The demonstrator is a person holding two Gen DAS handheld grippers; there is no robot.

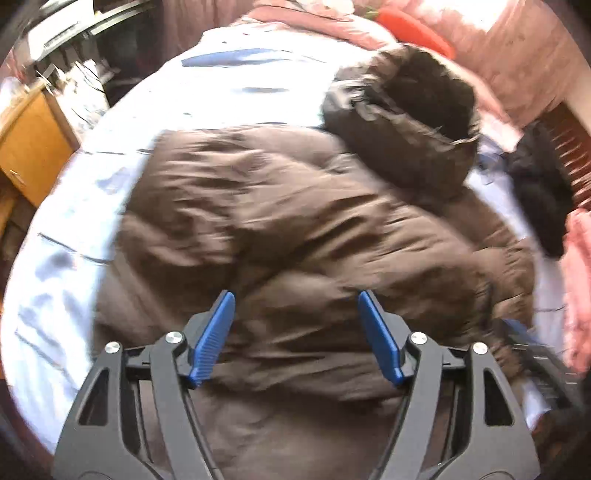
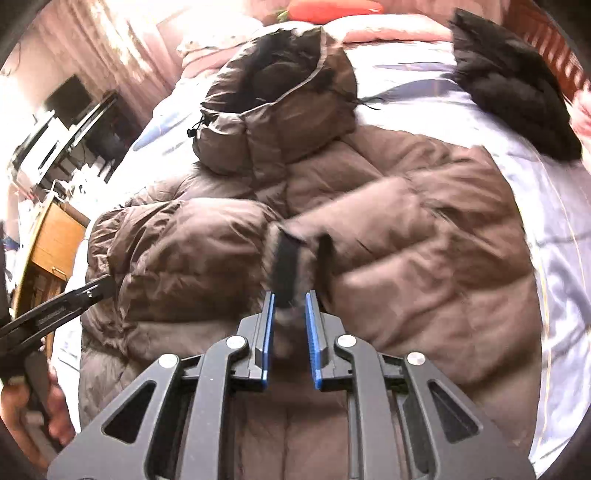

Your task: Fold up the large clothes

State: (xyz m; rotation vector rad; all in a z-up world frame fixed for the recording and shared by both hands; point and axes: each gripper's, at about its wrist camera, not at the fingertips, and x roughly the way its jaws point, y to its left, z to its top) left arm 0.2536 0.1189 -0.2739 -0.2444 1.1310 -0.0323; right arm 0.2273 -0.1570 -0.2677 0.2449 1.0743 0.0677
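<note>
A brown puffer jacket lies spread on a pale blue bed sheet, its fur-lined hood toward the far end. The left sleeve is folded across the chest. My left gripper hangs open above the jacket's middle with nothing between its blue pads. The right gripper is almost closed, with the right sleeve's dark cuff caught between its pads and lifted over the jacket front; the cuff is blurred. The left gripper's fingers and a hand show at the left edge.
A black furry garment lies on the sheet right of the hood. Pink bedding and an orange-red cushion sit at the bed's head. A wooden cabinet and cluttered shelves stand left of the bed.
</note>
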